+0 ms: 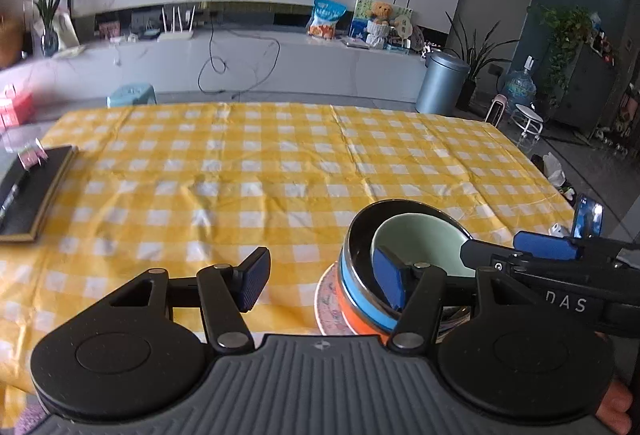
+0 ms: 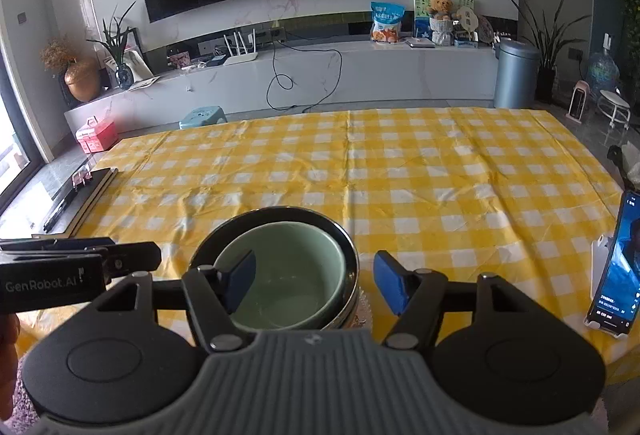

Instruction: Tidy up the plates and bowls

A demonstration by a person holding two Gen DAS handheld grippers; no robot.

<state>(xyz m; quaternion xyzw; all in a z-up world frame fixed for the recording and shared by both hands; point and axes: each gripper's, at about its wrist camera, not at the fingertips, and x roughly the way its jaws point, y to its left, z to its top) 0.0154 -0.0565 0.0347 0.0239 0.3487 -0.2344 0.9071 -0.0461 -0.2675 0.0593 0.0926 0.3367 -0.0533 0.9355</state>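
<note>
Right wrist view: a pale green bowl [image 2: 286, 281] sits nested inside a steel bowl [image 2: 208, 241], topping a stack with blue and orange bands [image 1: 352, 295] on a patterned plate [image 1: 326, 305]. The stack rests near the front edge of a desk covered in yellow checked cloth [image 2: 420, 187]. The right gripper [image 2: 314, 281] is released, straddling the rim. The left gripper [image 1: 320, 281] is released beside the stack. A phone [image 2: 618, 263] stands at right.

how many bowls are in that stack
4 visible: a green bowl nested inside a steel bowl, then a blue bowl and an orange bowl beneath, on a patterned plate. More may be hidden.
</note>
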